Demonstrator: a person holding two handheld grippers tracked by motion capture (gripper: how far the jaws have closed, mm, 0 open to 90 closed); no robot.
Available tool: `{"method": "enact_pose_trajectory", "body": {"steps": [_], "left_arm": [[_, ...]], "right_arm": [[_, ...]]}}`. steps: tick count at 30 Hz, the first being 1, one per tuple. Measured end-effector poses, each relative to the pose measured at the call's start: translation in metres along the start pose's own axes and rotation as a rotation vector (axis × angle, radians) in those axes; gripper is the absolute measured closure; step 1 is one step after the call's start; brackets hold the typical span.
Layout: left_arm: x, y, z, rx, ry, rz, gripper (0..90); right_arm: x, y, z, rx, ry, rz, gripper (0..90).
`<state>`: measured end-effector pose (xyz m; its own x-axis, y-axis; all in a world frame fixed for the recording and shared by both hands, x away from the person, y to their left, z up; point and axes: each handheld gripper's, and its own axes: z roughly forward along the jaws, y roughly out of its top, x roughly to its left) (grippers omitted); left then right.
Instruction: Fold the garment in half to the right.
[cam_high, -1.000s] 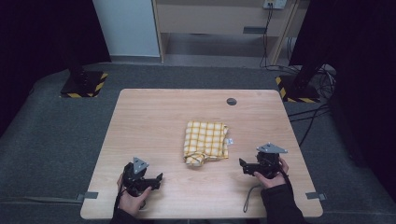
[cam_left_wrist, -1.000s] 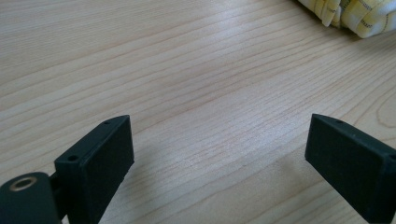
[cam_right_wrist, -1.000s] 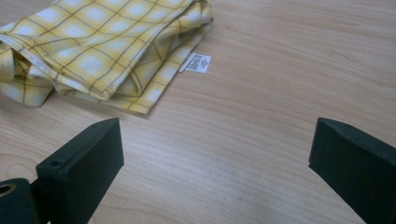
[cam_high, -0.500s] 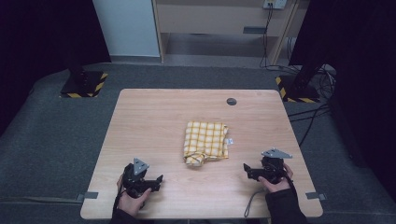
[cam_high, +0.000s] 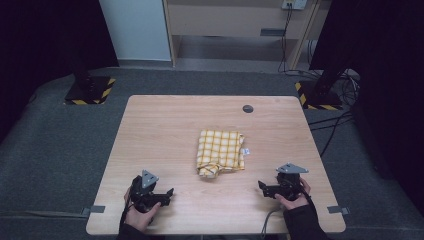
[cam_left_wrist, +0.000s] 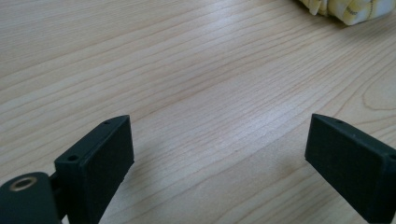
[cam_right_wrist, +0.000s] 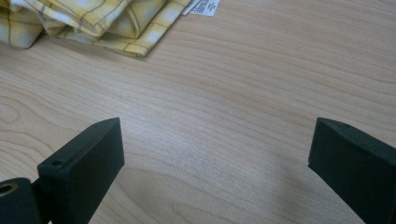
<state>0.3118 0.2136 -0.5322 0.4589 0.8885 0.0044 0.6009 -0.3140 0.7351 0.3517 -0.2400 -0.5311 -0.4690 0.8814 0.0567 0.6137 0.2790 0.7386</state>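
Your left black hand-held gripper (cam_high: 169, 193) is a compact matte block topped by a small grey three-cornered plate. Your right black hand-held gripper (cam_high: 262, 187) carries the same grey plate, and a dark cable trails from it toward you. You wear dark sleeves at both wrists. Up close, each gripper's two jaws are flat, rectangular black slabs with squared edges and small round holes on their upper faces. A brass-coloured ring sits in the black body beside one jaw of each gripper.
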Motion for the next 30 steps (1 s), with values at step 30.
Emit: {"method": "enact_pose_trajectory", "body": {"steps": [30], "left_arm": [[-0.017, 0.05, 0.008, -0.137, -0.07, -0.036, 7.3]], "right_arm": [[-0.009, -0.01, 0.01, 0.025, -0.038, -0.018, 4.5]]}}
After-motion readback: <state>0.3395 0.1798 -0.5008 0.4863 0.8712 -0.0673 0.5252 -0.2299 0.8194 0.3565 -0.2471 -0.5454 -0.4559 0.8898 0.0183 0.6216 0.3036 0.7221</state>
